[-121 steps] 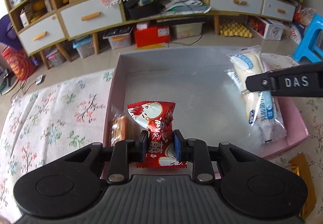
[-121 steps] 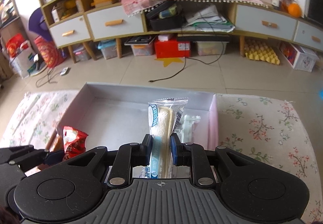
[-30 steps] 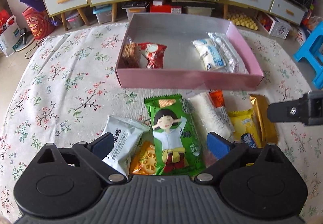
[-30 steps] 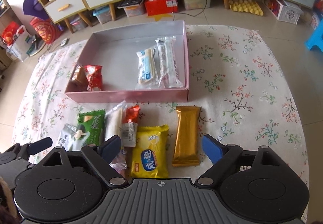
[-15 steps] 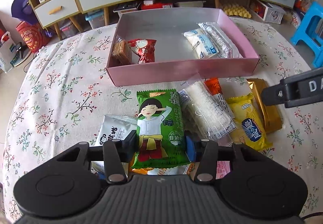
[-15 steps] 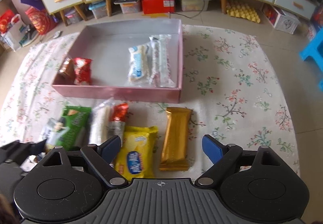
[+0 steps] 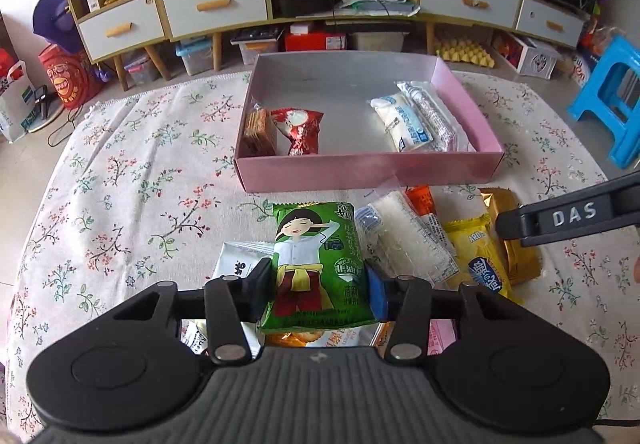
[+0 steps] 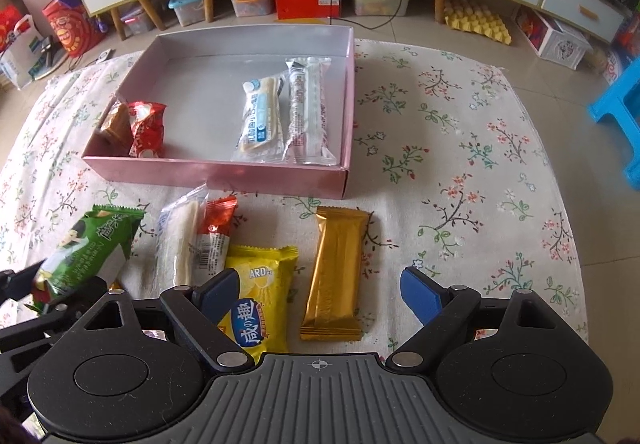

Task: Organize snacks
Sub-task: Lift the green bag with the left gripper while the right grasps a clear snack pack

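Now we are at the pick-up step: our left gripper (image 7: 318,286) has its jaws clenched on the lower part of the green snack packet (image 7: 318,260), which they have just closed on, and the packet looks a little raised above the other snacks on the bench (image 7: 120,184). We judge the next move is to carry it over the near wall of the pink box (image 7: 368,168) and release it on the free floor in the middle. Our right gripper (image 8: 320,290) hangs with jaws released over the yellow packet (image 8: 260,304) and the gold bar (image 8: 334,276), holding nothing. Inside the box, a brown biscuit pack (image 7: 259,132) and a red packet (image 7: 299,128) lie at the left, and two white bread packs (image 7: 416,120) at the right.
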